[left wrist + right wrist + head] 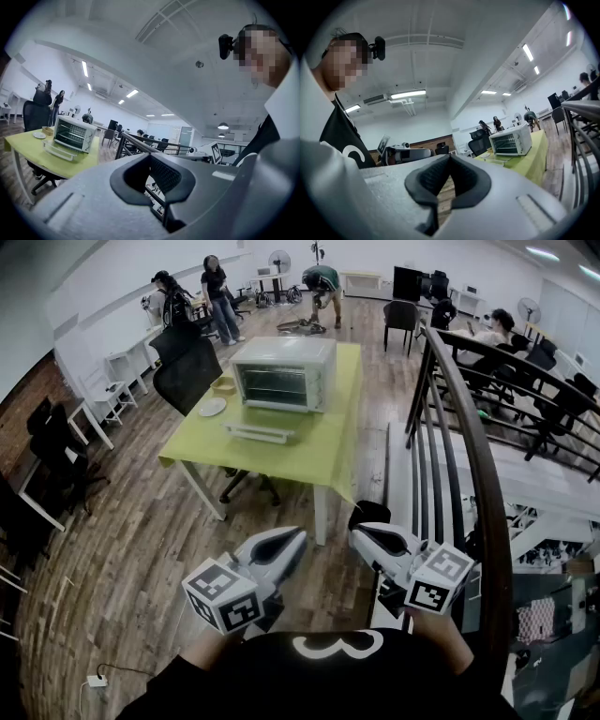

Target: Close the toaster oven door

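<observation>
A white toaster oven (284, 372) stands on a table with a yellow-green cloth (319, 451), well ahead of me. Its door (258, 432) hangs open, folded down flat in front of it. Both grippers are held low and close to my body, far short of the table. The left gripper (295, 540) is shut with nothing in it, and so is the right gripper (359, 536). In the left gripper view the oven (72, 134) shows small at the left beyond the shut left gripper (157, 174). The right gripper view has the oven (511, 139) at the right past the shut right gripper (449, 180).
A dark stair railing (469, 427) runs along my right side. A plate (212, 407) and a bowl (223, 385) lie left of the oven. Black office chairs (187, 367) stand by the table's far left. People stand at the back of the room. A power strip (97, 680) lies on the wooden floor.
</observation>
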`<move>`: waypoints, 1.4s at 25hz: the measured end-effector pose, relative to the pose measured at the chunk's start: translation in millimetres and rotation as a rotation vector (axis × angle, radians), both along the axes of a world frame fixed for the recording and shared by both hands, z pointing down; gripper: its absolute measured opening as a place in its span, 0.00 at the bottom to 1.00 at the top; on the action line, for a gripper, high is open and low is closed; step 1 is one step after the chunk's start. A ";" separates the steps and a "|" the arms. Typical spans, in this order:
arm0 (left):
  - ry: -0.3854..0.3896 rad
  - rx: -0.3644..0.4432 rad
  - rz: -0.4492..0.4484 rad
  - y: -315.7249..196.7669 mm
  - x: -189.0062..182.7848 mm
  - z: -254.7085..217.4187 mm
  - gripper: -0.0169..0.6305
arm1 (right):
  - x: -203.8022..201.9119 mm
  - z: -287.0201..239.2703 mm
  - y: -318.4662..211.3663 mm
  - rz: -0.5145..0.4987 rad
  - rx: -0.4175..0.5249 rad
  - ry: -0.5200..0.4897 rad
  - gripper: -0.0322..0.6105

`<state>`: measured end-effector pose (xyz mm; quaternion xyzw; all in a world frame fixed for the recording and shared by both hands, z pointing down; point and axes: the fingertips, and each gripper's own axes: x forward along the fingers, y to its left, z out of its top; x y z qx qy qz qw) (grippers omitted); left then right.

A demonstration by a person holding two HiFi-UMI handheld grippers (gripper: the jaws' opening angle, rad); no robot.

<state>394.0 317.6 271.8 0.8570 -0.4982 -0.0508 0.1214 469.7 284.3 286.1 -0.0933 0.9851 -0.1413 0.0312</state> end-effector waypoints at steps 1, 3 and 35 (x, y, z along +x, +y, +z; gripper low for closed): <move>0.002 -0.002 -0.001 0.4 -1.3 0.6 0.04 | -1.2 0.8 0.5 0.000 -0.004 0.002 0.05; 0.005 -0.004 -0.002 0.8 -4.3 1.2 0.04 | -4.2 1.9 1.4 -0.001 -0.009 0.004 0.05; -0.002 -0.077 -0.133 -43.2 -189.3 68.1 0.04 | -152.5 56.8 -52.1 0.020 -0.039 0.097 0.05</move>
